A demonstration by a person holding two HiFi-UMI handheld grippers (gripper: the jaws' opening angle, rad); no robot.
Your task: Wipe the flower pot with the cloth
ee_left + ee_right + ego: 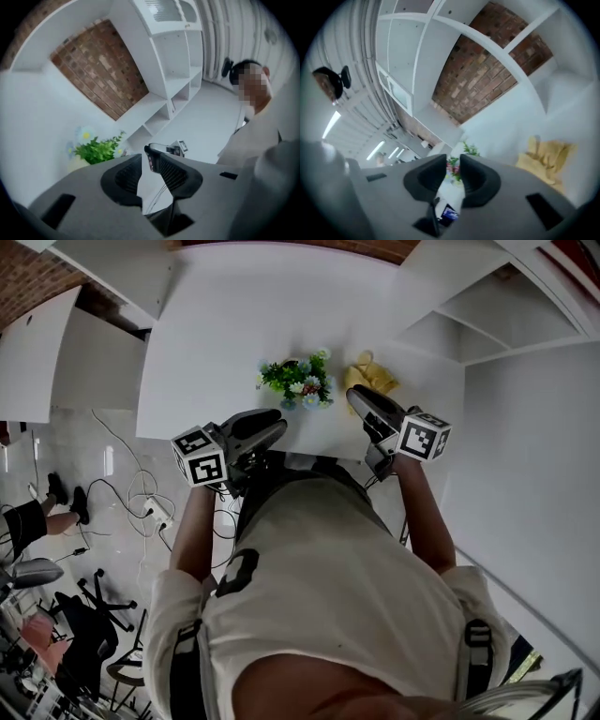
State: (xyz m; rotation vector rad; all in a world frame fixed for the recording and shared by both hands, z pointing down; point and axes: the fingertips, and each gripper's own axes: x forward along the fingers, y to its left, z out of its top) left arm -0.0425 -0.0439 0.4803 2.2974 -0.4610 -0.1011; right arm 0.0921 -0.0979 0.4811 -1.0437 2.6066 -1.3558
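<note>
Overlooking white table, brick wall and white shelves behind it. Spotting flower pot sitting near table's front edge, at 12 o'clock from the body; cloth (yellow, crumpled) lying just at its 3 o'clock. Holding left gripper at 7 o'clock of pot, jaws narrowly apart, gripping nothing. Holding right gripper at 6 o'clock of cloth, just beside it, jaws likewise slightly apart, empty.
</note>
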